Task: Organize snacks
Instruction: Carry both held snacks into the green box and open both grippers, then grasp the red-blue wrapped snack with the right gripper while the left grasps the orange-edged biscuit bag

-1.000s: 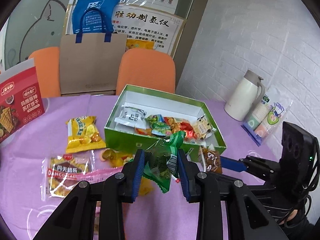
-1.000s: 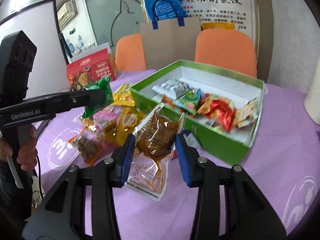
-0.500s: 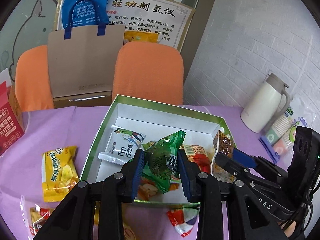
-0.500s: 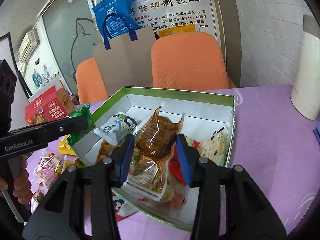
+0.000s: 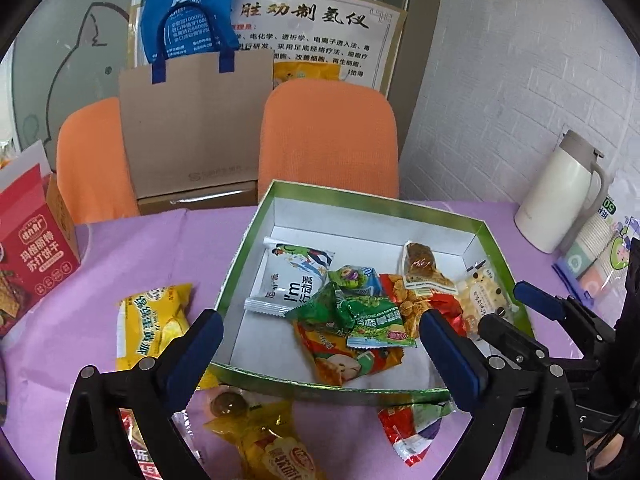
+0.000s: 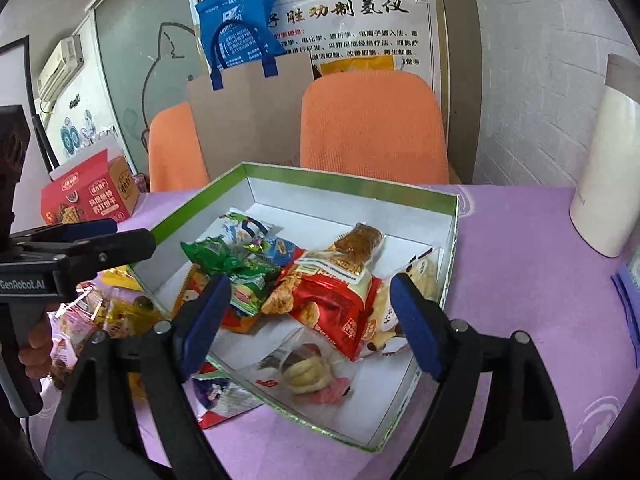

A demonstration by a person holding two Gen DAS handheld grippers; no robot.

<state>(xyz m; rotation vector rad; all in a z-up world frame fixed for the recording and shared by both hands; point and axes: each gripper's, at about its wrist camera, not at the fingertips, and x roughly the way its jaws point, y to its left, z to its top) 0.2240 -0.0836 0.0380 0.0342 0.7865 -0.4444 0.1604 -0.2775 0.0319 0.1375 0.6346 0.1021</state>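
Both your left gripper [image 5: 316, 336] and right gripper [image 6: 310, 316] hang spread and empty over the green cardboard box [image 5: 352, 196], which already holds several snack packets. Yellow foil packets [image 5: 150, 320] beside the box remain to be loaded.

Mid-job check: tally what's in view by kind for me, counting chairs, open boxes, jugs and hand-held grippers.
orange chairs: 2
green box: 1
white jug: 1
hand-held grippers, left and right, both open: 2
Total: 6
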